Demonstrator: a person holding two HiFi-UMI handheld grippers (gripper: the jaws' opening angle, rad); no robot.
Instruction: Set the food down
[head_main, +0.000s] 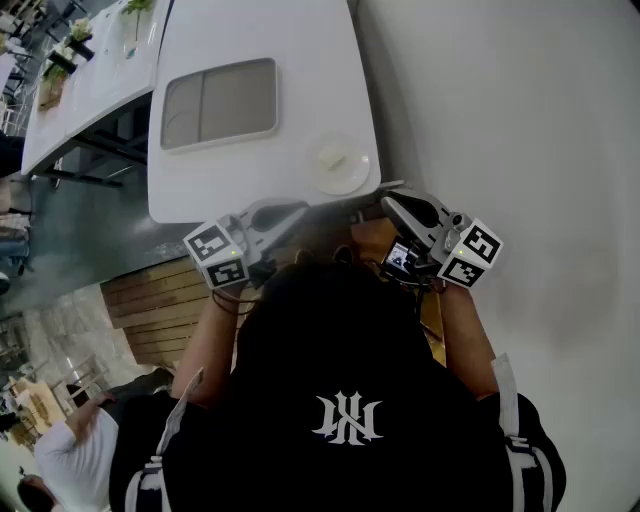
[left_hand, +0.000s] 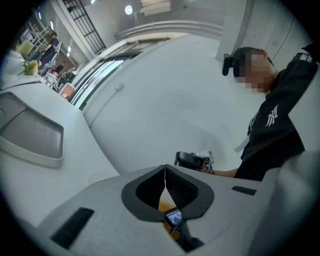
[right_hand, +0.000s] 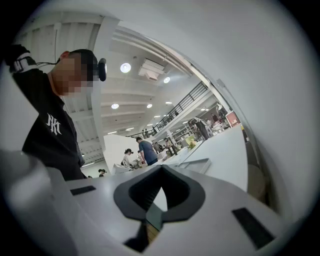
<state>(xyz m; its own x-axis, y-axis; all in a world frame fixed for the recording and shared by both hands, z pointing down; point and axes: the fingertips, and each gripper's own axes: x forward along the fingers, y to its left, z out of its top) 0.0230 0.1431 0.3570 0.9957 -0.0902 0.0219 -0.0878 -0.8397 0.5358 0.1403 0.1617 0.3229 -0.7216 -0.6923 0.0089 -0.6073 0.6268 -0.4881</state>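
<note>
In the head view a white table (head_main: 250, 40) carries a round white plate (head_main: 340, 166) near its front right corner, with a small pale lump on it that I cannot identify. No other food shows in any view. My left gripper (head_main: 293, 209) hovers just off the table's front edge, jaws shut and empty. My right gripper (head_main: 386, 201) is held just right of the plate's corner, also shut with nothing in it. In the left gripper view the left gripper (left_hand: 165, 169) points across at the right gripper (left_hand: 193, 160). In the right gripper view the right gripper (right_hand: 161, 171) shows its pads pressed together.
A shallow grey tray (head_main: 219, 103) lies on the table behind the plate, also visible as the tray (left_hand: 31, 136) and the tray (right_hand: 198, 164). A wooden slatted bench (head_main: 150, 300) stands below the table edge. A white wall (head_main: 520, 120) runs along the right. People stand far off.
</note>
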